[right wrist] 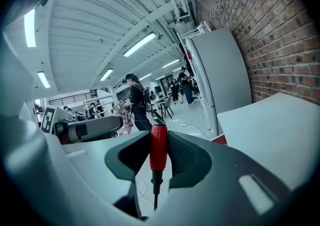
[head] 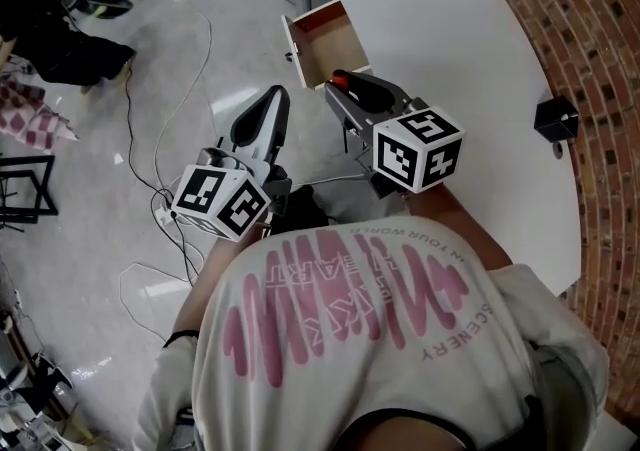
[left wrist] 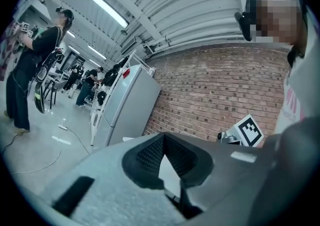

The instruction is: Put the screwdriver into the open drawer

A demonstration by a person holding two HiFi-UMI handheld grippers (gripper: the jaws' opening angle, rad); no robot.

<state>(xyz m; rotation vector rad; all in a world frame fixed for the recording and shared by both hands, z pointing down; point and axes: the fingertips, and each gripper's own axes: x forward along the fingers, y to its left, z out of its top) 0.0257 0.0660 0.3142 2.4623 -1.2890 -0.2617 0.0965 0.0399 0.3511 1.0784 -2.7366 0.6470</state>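
Observation:
My right gripper (right wrist: 159, 156) is shut on a screwdriver (right wrist: 158, 153) with a red handle, its thin shaft pointing back toward the camera. In the head view the right gripper (head: 352, 85) hovers just in front of the open drawer (head: 312, 47), and the red handle (head: 342, 78) shows at its tip. The drawer has an orange-brown inside and sticks out from the white table (head: 470, 59) at its left edge. My left gripper (head: 268, 109) hangs over the floor, left of the right one; its jaws meet at the tips, with nothing between them (left wrist: 161, 157).
A small black box (head: 556, 120) sits at the table's right edge by the brick wall (head: 590, 29). Cables (head: 150, 169) trail over the grey floor. A white cabinet (left wrist: 125, 104) stands by the wall. People stand further off in the hall (right wrist: 134, 100).

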